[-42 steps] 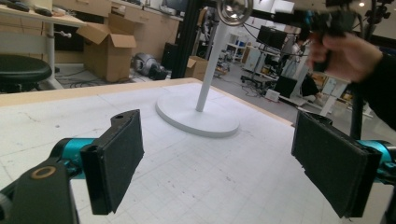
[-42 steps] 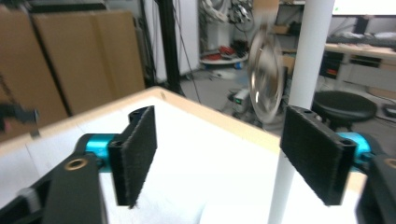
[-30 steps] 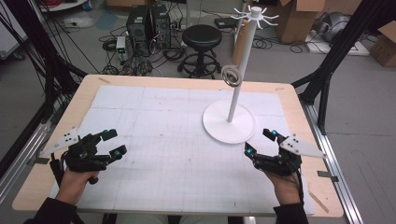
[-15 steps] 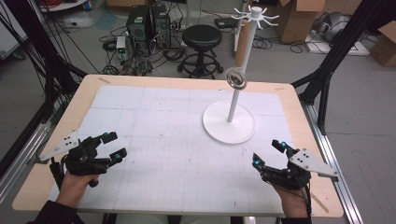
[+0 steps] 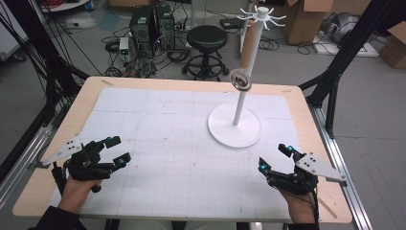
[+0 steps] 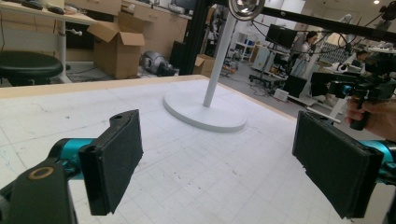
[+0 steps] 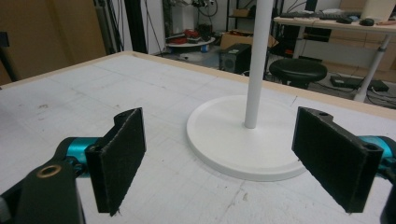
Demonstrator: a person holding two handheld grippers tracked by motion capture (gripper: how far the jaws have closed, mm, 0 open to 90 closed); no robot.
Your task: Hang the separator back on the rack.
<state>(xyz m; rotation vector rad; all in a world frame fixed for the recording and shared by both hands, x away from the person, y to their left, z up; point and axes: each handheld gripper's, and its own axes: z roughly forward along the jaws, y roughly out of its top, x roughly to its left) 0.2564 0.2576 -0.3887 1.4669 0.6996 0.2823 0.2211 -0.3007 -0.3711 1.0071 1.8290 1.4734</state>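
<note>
A white stand with a round base (image 5: 234, 129) and a thin pole rises at the table's right centre, with short hooks (image 5: 261, 14) at its top. A silvery ring (image 5: 241, 80) hangs partway up the pole. My left gripper (image 5: 118, 150) is held low near the front left of the table, open and holding nothing. My right gripper (image 5: 274, 157) is open near the front right, a little short of the base. In the left gripper view the base (image 6: 205, 111) and the ring (image 6: 245, 6) lie ahead. In the right gripper view the base (image 7: 243, 144) sits between the jaws, farther off.
A white gridded mat (image 5: 182, 143) covers the wooden table (image 5: 57, 158). A black stool (image 5: 207, 38), computer cases and cables stand on the floor behind. Black frame legs (image 5: 335, 81) flank the table. The person's other hand (image 6: 373, 116) holds the right gripper in the left gripper view.
My right gripper has drawn back from beside the stand's base toward the near right edge. The left gripper has hardly moved. Both stay open.
</note>
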